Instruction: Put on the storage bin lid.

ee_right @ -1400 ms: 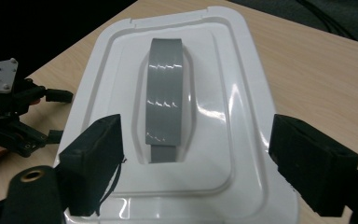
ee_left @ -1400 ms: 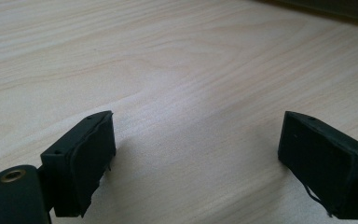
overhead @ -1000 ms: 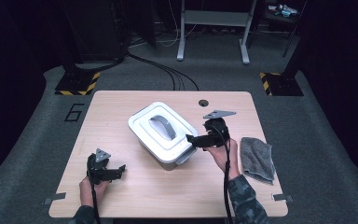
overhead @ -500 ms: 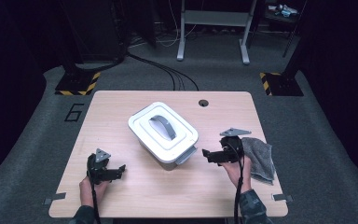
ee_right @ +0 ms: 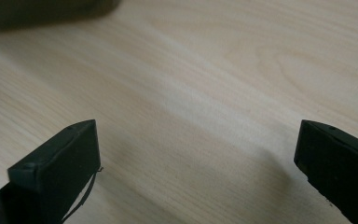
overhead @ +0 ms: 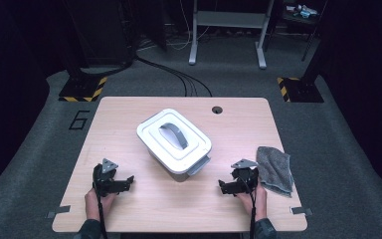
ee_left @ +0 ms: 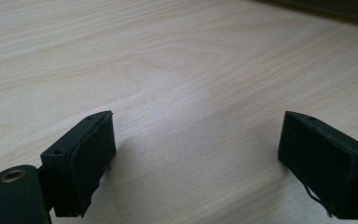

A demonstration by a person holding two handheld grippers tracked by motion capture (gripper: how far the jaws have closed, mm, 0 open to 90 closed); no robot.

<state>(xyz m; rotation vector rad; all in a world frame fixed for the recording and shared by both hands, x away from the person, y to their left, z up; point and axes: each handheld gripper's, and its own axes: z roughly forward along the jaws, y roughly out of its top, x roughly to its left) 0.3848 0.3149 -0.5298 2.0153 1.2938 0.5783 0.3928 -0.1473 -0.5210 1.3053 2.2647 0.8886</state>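
— Two grippers sit low at our edge of the wooden table: left gripper near the left corner, right gripper toward the right.

— Are we holding anything?

— No. Our left jaws stand wide apart over bare wood; our right jaws have just been opening and hold only air above the grain.

— And the white box?

— It rests mid-table, well apart from both grippers, lid on, grey handle across the top. We see a grey cloth just beside our right hand, at the table's right edge.

— The room?

— Dark. Grey carpet, black cables trailing off behind the table, yellow-striped feet either side, a grey stand at the back — and a "6" on the floor.
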